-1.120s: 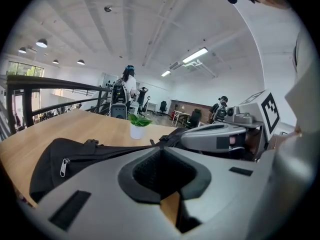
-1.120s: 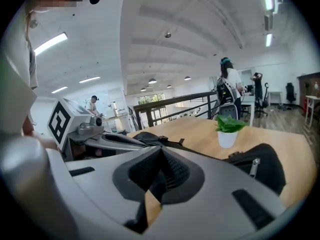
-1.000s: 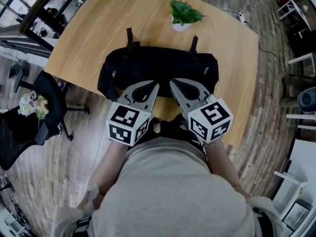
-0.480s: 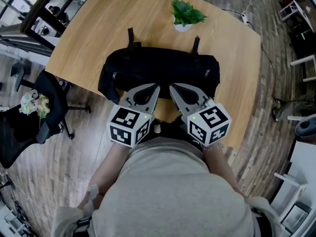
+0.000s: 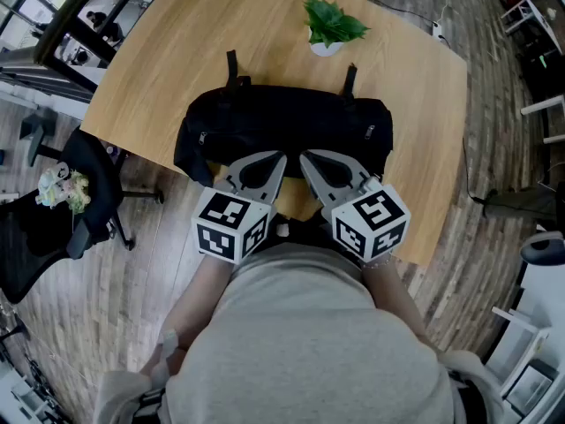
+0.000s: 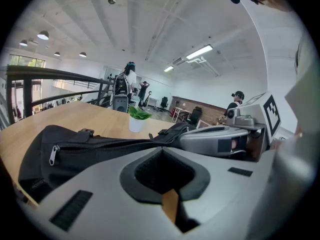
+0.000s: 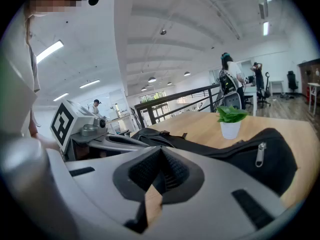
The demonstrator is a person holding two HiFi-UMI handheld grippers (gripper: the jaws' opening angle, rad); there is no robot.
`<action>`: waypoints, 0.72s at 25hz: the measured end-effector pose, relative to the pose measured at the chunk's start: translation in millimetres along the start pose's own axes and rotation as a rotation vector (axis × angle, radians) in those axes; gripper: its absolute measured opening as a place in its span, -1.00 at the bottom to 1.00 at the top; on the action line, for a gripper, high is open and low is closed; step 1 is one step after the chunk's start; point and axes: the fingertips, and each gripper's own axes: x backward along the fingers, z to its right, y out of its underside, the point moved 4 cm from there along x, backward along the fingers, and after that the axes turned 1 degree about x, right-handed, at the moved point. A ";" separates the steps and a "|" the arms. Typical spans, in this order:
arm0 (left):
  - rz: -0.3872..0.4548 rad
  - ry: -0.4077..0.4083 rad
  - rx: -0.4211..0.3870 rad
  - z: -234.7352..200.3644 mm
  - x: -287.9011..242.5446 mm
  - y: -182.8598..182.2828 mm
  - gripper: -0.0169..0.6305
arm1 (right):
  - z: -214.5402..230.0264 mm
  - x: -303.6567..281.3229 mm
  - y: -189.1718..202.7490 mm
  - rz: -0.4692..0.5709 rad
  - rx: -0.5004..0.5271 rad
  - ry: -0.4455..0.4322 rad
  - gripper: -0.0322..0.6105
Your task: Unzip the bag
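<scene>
Barely anything's moved vs 1 s ago; left gripper [image 5: 280, 155] & right gripper [image 5: 304, 155] both shut, empty, near bag [image 5: 282, 117]; I need jaws open, then pinch zip pull [image 7: 260, 154] squarely.

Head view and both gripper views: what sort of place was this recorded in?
Probably an open-plan office or lab space. A large wooden table stands beside a wheeled office chair. The gripper views show a dark railing and strip lights on a high ceiling, with other people at work further back.
</scene>
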 end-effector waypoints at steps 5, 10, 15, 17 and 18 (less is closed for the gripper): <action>-0.009 0.000 0.001 -0.7 -1.2 2.0 -0.90 | 1.4 -1.6 3.2 -0.006 -0.001 -0.004 -0.88; -0.014 0.000 0.018 -2.8 -1.9 4.1 -0.90 | 2.3 -1.6 3.7 -0.004 -0.011 -0.005 -0.88; -0.022 0.017 0.020 -0.8 -1.1 5.9 -0.90 | -1.3 -1.0 5.7 -0.005 -0.029 -0.020 -0.89; -0.026 0.022 0.015 0.8 -0.9 5.8 -0.90 | -2.6 -1.1 6.4 -0.009 -0.030 -0.021 -0.88; -0.028 0.025 0.014 1.3 -0.8 5.7 -0.90 | -2.7 -1.3 6.8 -0.013 -0.028 -0.018 -0.88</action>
